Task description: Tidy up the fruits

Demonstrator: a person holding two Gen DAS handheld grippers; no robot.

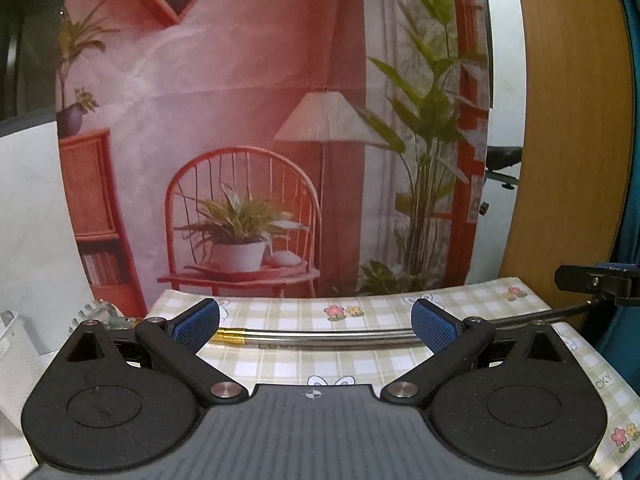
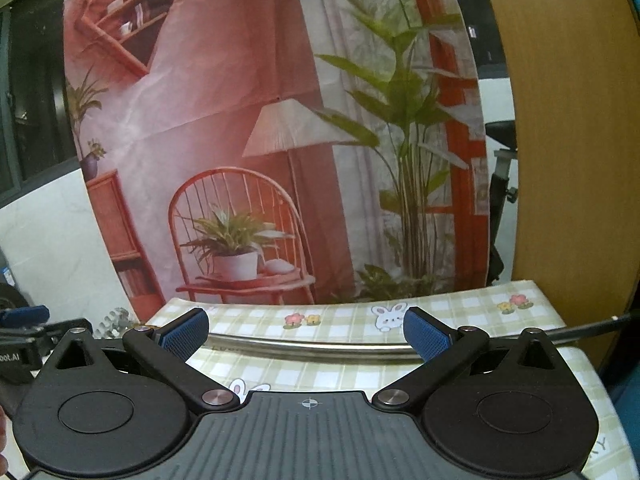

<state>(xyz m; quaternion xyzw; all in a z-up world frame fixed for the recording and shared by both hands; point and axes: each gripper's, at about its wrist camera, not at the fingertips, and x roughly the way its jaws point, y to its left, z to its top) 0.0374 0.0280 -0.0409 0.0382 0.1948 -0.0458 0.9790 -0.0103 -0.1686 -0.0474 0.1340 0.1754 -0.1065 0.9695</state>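
Observation:
No fruit shows in either view. My left gripper [image 1: 316,326] is open, its blue pads [image 1: 196,326] wide apart over a checked tablecloth [image 1: 280,364] with flower and rabbit prints. My right gripper [image 2: 306,336] is also open above the same tablecloth [image 2: 280,372], nothing between its fingers. A metal rod [image 1: 328,338] with a gold-coloured tip lies across the table just beyond the left fingertips; the rod [image 2: 312,348] also crosses the right wrist view. The right gripper's black body [image 1: 596,282] juts in at the right edge of the left wrist view.
A printed backdrop [image 1: 260,120] of a pink room with chair, lamp and plants hangs behind the table's far edge. A wooden panel [image 1: 572,120] stands at the right. A white basket [image 1: 16,336] and a crinkled clear object [image 1: 100,312] sit at the left.

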